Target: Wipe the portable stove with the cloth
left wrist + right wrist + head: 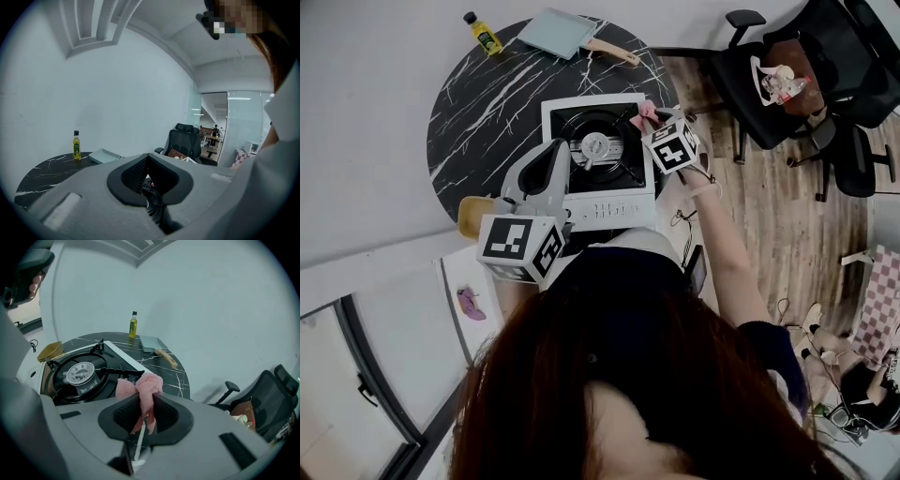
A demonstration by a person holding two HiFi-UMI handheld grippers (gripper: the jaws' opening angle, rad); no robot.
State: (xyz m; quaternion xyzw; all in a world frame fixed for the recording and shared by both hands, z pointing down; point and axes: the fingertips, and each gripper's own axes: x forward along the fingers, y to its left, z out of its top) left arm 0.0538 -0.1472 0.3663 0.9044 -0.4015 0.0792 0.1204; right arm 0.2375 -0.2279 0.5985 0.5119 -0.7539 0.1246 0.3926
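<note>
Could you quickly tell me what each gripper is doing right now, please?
Left gripper: jaws shut, nothing between them.
Right gripper: jaws shut on the cloth.

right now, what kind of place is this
Likely an office, not a kitchen: swivel chairs, a glass partition, and the stove sits on a round black table rather than a counter.

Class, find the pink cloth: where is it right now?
The cloth is clamped in the right gripper, at the stove's far right corner in the head view, just right of the burner.
</note>
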